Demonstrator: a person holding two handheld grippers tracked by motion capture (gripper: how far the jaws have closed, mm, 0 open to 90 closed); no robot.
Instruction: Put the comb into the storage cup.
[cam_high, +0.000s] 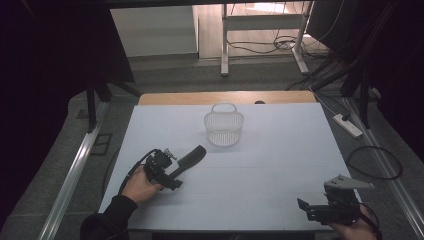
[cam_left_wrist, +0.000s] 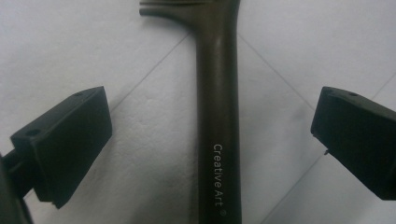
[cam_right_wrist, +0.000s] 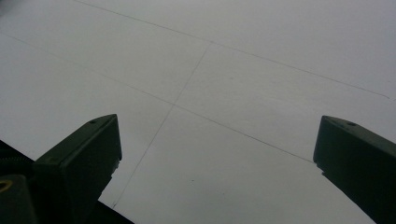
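A white sheet (cam_high: 260, 165) covers most of the table, with a strip of bare wood (cam_high: 200, 97) showing along its far edge. Near the far middle of the sheet stands a white mesh basket (cam_high: 223, 128), upright, its handle raised at the back. Well apart from it, toward the near left, lies a dark utensil (cam_high: 189, 160) flat on the sheet, its long handle running toward the person and its wider end pointing toward the basket. The left gripper (cam_high: 167, 172) is held low over the near end of that handle by the person's left hand (cam_high: 140, 186); in the left gripper view the handle (cam_left_wrist: 218, 116), printed with the words "Creative Art", runs straight up between the two black jaws, which stand wide apart on either side of it without touching it. The right gripper (cam_high: 332, 205) sits at the near right corner of the sheet, well apart from the utensil and the basket; in the right gripper view its jaws are spread wide over the bare sheet (cam_right_wrist: 224, 93) with nothing between them.
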